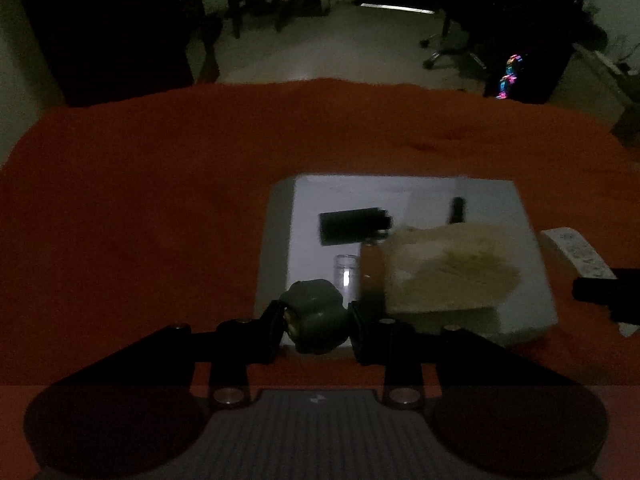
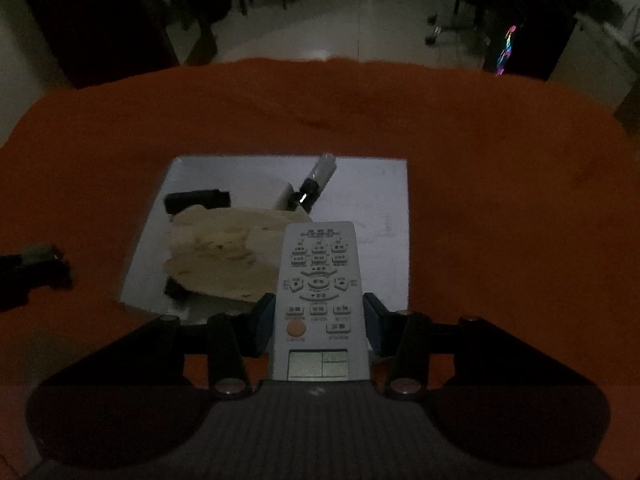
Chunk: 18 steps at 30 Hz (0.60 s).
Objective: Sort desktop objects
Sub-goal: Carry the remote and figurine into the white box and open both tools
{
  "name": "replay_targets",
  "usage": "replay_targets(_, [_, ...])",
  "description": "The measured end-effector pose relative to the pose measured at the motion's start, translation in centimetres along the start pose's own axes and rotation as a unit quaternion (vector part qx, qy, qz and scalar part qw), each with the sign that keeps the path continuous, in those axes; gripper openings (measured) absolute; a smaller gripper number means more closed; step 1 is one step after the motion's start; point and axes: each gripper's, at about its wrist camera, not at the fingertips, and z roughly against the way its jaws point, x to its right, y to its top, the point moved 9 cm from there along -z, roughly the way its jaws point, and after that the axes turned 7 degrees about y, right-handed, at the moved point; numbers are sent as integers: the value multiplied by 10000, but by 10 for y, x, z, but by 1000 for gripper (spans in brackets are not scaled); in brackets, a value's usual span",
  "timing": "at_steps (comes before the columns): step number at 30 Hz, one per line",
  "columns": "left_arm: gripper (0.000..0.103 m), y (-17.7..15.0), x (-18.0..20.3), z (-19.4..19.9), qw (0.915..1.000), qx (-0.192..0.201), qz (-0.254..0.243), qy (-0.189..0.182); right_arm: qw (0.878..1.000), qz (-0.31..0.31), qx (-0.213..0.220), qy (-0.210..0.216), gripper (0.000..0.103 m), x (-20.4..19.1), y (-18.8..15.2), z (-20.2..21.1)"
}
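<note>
The room is dim. An orange cloth-covered tabletop (image 1: 140, 200) fills the middle of both views, its far edge curving against a pale, glossy floor (image 1: 340, 48). Beyond it stand dark furniture, a wheeled office chair (image 1: 448, 46) and a dark computer tower with multicoloured lights (image 1: 510, 76).

On the cloth lies a white rectangular tray (image 1: 276, 248), well inside the tabletop's edges. Inside the tray are a black rectangular block (image 1: 352, 226), a beige crumpled cloth-like piece (image 1: 448, 268), a small clear plastic jar (image 1: 346, 276) and a dark pen-like stick with a pale cap (image 2: 320, 178) leaning toward the tray's far side.

The left gripper (image 1: 316, 320) hangs over the tray's near edge, its jaws clamped on a rounded dark green toy-like object (image 1: 316, 318) with a pale patch on its side.

The right gripper (image 2: 318, 320) has its jaws closed on the sides of a long grey remote control (image 2: 320, 292), which has rows of buttons, an orange round button and a small display. The remote points forward, its far end over the near right part of the tray, just beside the beige piece. In the left wrist view the remote shows at the tray's right side.
</note>
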Motion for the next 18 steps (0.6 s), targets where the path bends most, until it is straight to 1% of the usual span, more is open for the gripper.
replay_targets(5, [29, -20, 12, 50, 9997, 168, -90, -124, 9997, 52, 180, 177, 49, -31, -21, 47])
replay_targets(8, [30, -40, 19, 74, 9994, 189, -127, -258, 9993, 115, 339, 103, 49, -47, -38, 75])
replay_targets(10, [30, -54, 24, 86, 9993, 181, -152, -298, 9991, 78, 360, 204, 49, -56, -51, 89])
replay_targets(14, [30, -87, 32, 95, 9992, 112, -126, -351, 9989, 96, 260, 384, 49, -70, -81, 106])
replay_targets(18, [30, -122, 41, 89, 9990, -69, -118, -428, 9985, -30, -50, 546, 49, -77, -117, 98])
